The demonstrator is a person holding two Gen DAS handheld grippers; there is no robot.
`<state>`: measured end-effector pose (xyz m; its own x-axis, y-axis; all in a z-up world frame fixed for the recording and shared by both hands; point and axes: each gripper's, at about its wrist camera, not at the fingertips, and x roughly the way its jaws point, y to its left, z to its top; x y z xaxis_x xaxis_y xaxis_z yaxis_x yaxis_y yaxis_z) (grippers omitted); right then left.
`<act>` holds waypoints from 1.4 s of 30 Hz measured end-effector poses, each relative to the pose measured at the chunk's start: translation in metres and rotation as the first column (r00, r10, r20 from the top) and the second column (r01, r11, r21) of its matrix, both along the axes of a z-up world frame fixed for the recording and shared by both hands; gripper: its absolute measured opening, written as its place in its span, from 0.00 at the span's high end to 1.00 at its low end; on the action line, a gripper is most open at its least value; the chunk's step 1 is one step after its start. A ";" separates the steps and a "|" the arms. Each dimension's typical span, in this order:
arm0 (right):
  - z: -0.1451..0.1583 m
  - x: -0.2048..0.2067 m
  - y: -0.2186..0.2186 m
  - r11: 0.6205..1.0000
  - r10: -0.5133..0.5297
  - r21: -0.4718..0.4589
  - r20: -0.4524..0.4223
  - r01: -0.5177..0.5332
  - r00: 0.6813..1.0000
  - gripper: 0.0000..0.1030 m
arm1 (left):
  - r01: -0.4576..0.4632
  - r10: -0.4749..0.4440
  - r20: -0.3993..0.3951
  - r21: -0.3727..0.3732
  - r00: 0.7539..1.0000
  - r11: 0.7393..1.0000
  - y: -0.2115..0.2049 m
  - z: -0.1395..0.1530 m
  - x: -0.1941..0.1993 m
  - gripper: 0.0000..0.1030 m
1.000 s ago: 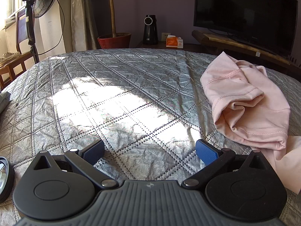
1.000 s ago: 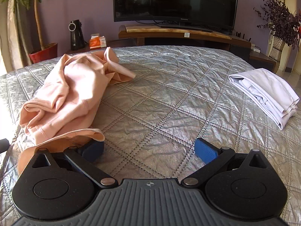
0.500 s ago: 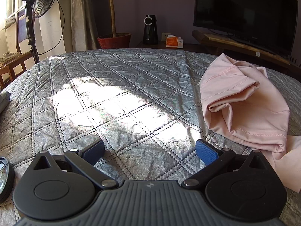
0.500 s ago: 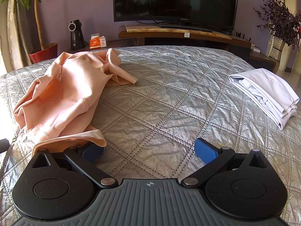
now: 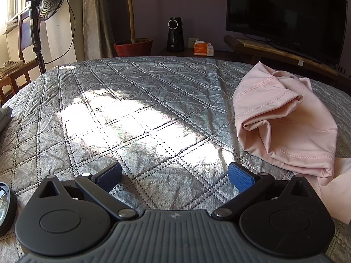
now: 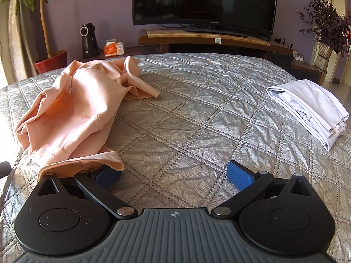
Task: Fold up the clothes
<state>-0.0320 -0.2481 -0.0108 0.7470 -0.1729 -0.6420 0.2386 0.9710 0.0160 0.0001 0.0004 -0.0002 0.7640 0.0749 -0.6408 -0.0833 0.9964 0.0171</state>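
pink garment (image 6: pixel 72 114): bunched in a loose heap on the bed (image 6: pixel 197 114), left of centre in the right wrist view, right side in the left wrist view (image 5: pixel 285 120). Not flat, not folded; hems rolled over each other, one sleeve or flap trailing toward the far edge.
near hem (image 6: pixel 87 162): draped toward the right gripper, lying over its left blue pad. Probably loose on the pad; no pinch visible.
right gripper (image 6: pixel 173 175): fingers spread wide, holding nothing. Low over the quilt, just at the garment's near edge; placement fits a reach for that hem, or a hand just off it. Cannot settle which.
left gripper (image 5: pixel 175 174): fingers also spread wide, nothing between them. Parked over bare quilt, garment just beside its right finger. Likely positioned to take the other side of the cloth so both ends can be pulled out flat.
white garment (image 6: pixel 311 109): folded stack at the right edge of the bed, well apart from the pink one. Lies as the task wants; placement out at the edge keeps the middle free as a work area.
stage: one piece folded, pink piece crumpled. Pink needs spreading before any fold line makes sense.
risk: thin stretchy knit, layers cling; single-layer pick at the hem easy to miss, may lift two layers.
grey cloth (image 5: pixel 4 118): sliver at the left edge of the left wrist view, too cropped to identify.
surroundings: TV (image 6: pixel 204 0) and stand beyond the bed, plant pot (image 6: pixel 51 62) far left; irrelevant to the work.
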 end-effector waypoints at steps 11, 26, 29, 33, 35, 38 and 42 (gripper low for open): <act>0.000 0.000 0.000 1.000 -0.001 -0.001 -0.001 0.001 1.000 0.00 | 0.000 0.000 0.000 0.000 1.000 1.000 0.000 0.000 0.000 0.00; 0.000 0.000 0.000 1.000 -0.001 -0.001 -0.001 0.001 1.000 0.00 | 0.000 0.000 0.000 0.000 1.000 1.000 0.000 0.000 0.000 0.00; 0.000 0.000 0.000 1.000 -0.001 -0.001 -0.001 0.001 1.000 0.00 | 0.000 0.000 0.000 0.000 1.000 1.000 0.000 0.000 0.000 0.00; 0.000 0.000 0.000 1.000 -0.001 -0.001 -0.001 0.001 1.000 0.00 | 0.000 0.000 0.000 -0.001 1.000 1.000 0.000 0.000 0.000 0.00; 0.000 0.000 0.000 1.000 -0.001 -0.001 -0.001 0.001 1.000 0.00 | 0.000 0.000 0.000 -0.001 1.000 1.000 0.001 0.000 0.000 0.00; 0.000 0.000 0.000 1.000 -0.001 -0.001 -0.001 0.001 1.000 0.00 | 0.001 -0.001 -0.004 0.000 1.000 1.000 0.001 0.000 0.002 0.00; 0.002 0.001 0.000 1.000 0.008 0.000 -0.020 -0.008 1.000 0.00 | 0.004 -0.004 -0.010 0.004 1.000 1.000 0.001 -0.001 0.005 0.01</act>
